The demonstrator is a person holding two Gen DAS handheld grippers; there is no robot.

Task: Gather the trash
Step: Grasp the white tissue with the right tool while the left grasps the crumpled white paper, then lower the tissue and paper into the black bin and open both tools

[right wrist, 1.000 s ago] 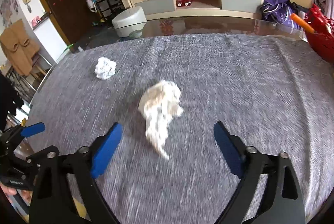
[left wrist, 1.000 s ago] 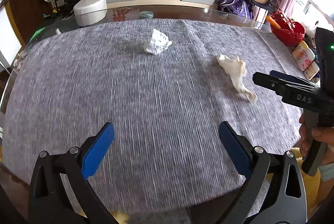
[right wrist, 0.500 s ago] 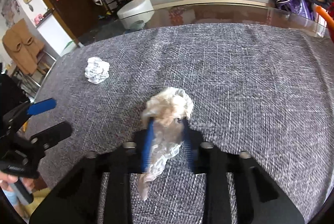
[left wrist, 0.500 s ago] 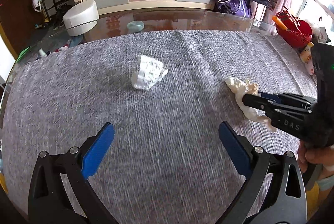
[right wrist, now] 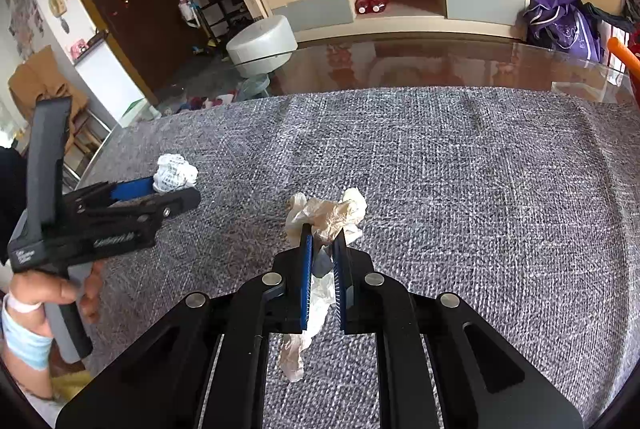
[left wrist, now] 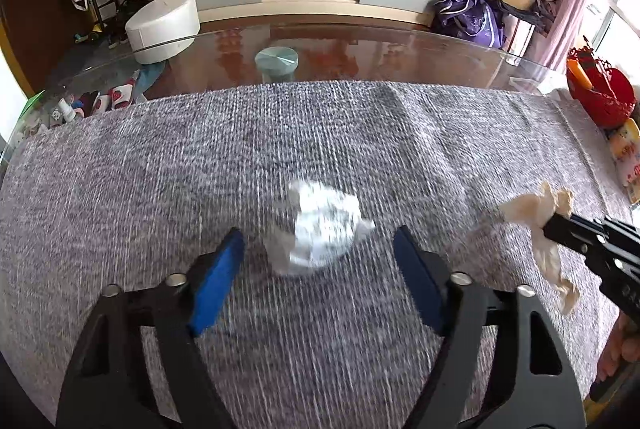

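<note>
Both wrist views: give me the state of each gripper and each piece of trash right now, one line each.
right gripper: shut on the beige crumpled wrapper, held above the cloth.
beige crumpled wrapper: pinched between the blue pads, tail hanging below.
left gripper: open, fingers either side of the white crumpled paper ball.
white crumpled paper ball: lying on the grey tablecloth, not gripped.

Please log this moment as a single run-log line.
left gripper: open, straddling white paper wad | right gripper: shut on beige wrapper | surface: grey cloth
</note>
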